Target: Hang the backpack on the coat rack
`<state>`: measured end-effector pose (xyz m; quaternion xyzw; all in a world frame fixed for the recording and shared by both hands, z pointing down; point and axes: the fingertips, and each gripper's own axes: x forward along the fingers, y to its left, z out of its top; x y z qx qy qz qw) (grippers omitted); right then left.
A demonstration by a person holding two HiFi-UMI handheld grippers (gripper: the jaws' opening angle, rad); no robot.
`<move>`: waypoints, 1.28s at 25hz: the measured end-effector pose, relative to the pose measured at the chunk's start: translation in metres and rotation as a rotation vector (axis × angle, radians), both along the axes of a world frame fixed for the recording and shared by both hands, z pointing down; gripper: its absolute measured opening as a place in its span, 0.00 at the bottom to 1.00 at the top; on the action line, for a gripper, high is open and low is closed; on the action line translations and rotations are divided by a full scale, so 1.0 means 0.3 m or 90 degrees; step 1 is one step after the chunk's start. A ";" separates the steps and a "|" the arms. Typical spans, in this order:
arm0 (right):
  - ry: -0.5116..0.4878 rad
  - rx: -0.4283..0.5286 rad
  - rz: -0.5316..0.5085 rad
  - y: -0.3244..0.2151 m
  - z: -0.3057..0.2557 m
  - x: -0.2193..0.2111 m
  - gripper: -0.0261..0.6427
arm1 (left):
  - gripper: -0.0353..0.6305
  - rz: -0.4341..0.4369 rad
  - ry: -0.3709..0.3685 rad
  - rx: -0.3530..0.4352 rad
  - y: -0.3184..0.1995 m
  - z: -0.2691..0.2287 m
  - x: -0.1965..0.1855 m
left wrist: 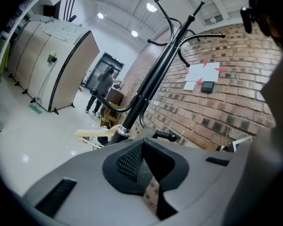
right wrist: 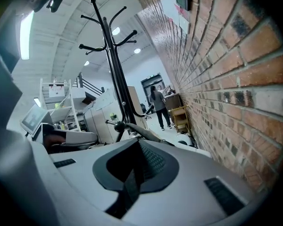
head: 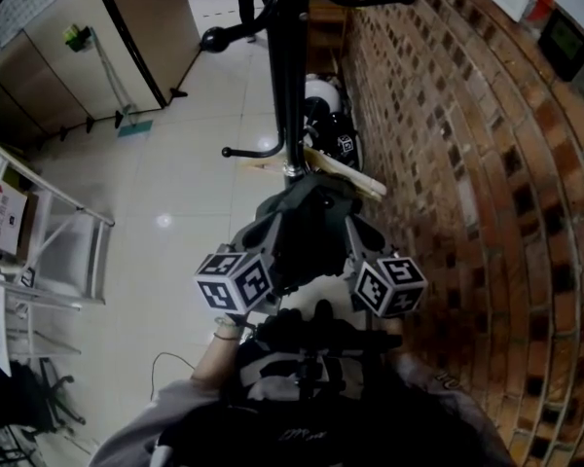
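The black coat rack stands by the brick wall, its curved hooks spreading at the top. The dark backpack hangs between my two grippers, just in front of the rack's pole. My left gripper is shut on a patterned webbing strap of the backpack. My right gripper is shut on a dark strap. Both grippers point roughly level toward the pole, and each has a lower hook close ahead.
The brick wall runs close along the right. A beige hanger-like piece and a white object sit at the rack's foot. Cabinets stand at far left, a metal frame nearer. A person stands far down the room.
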<state>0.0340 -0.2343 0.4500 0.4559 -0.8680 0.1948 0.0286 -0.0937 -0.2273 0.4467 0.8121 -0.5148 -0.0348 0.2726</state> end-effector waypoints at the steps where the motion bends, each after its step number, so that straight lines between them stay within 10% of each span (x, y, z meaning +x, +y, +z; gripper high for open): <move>1: -0.002 0.001 0.001 -0.001 -0.005 -0.001 0.06 | 0.06 0.001 -0.003 0.001 0.001 0.001 0.002; 32: -0.026 -0.005 0.012 0.034 -0.020 -0.026 0.06 | 0.06 0.033 -0.011 -0.031 0.033 0.053 0.056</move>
